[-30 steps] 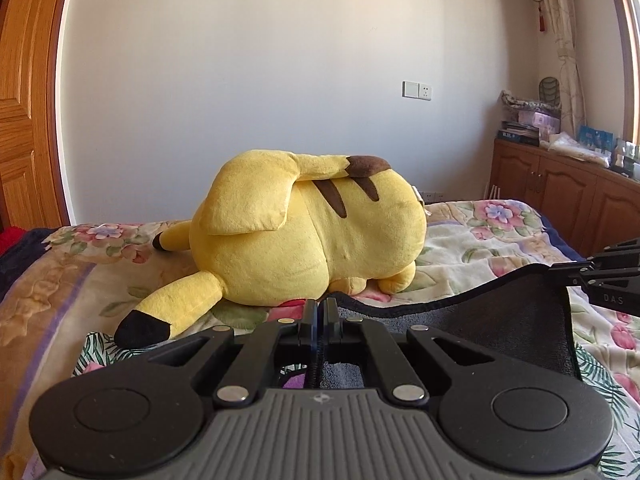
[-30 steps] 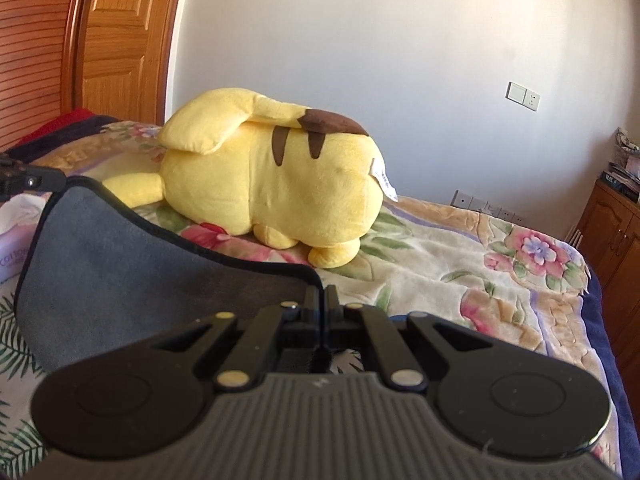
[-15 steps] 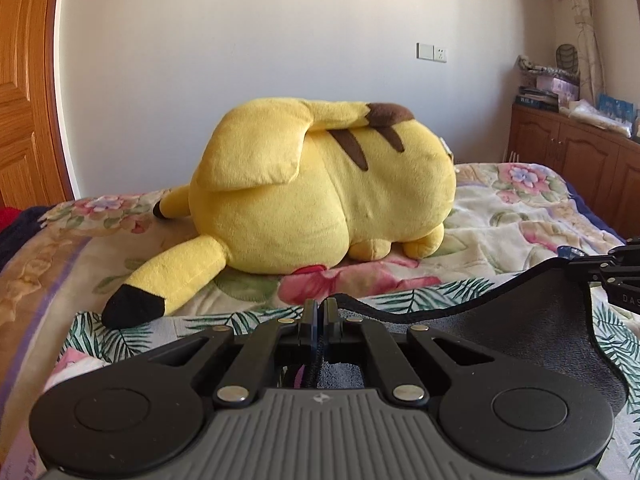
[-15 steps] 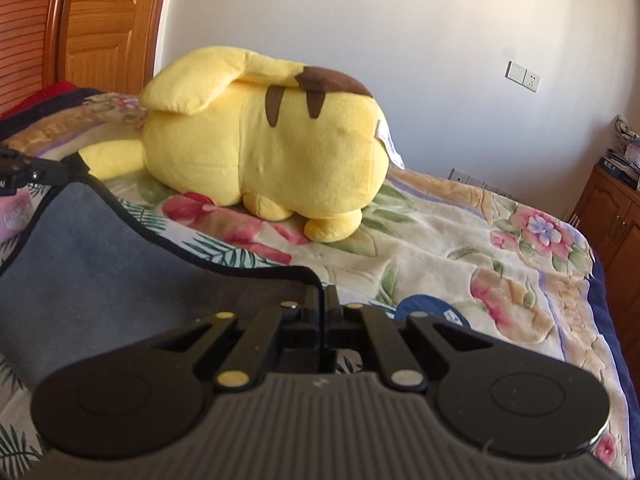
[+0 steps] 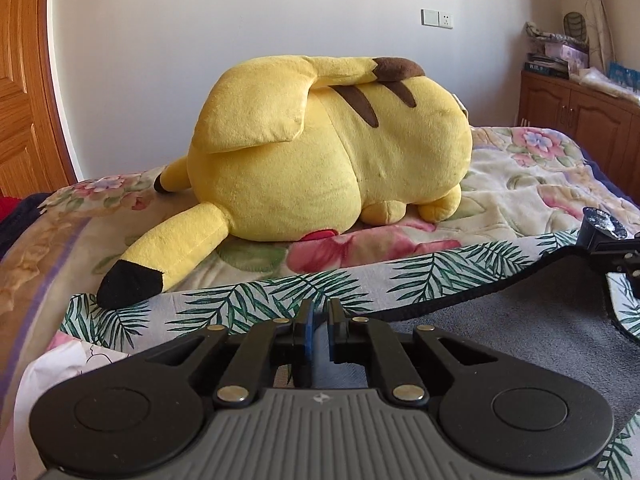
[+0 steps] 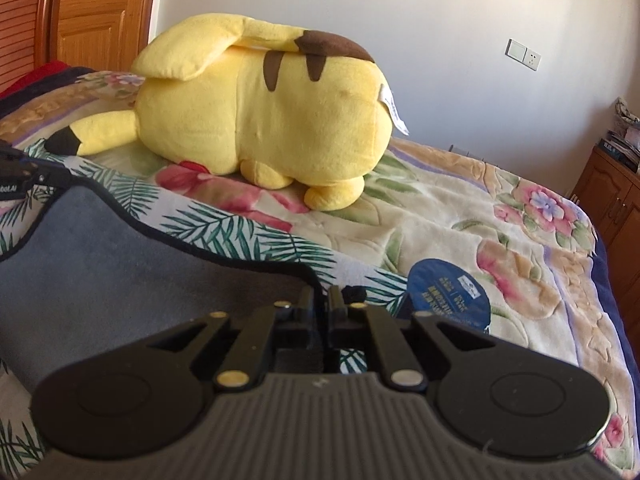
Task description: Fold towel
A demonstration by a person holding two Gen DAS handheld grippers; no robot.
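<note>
A dark grey towel (image 5: pixel 500 332) with black edging lies spread on the bed, with its far edge stretched between my two grippers. My left gripper (image 5: pixel 320 312) is low over the bed. Its jaws stand a little apart, the blue pad shows, and the towel's corner lies in the gap. My right gripper (image 6: pixel 322 296) has its jaws opening, and the towel (image 6: pixel 120 272) corner still lies between them. Each view catches the other gripper at the towel's far corner: the right gripper (image 5: pixel 612 240) and the left gripper (image 6: pixel 16 176).
A big yellow plush toy (image 5: pixel 332 160) lies on the floral bedspread just beyond the towel. Under the towel is a palm-leaf cloth (image 5: pixel 240 304). A round blue item (image 6: pixel 448 292) lies to the right of my right gripper. A wooden cabinet (image 5: pixel 580 120) stands at the far right.
Both grippers came down toward the bed and the towel settled flat from its raised, sagging span. The fingers of both grippers have parted slightly.
</note>
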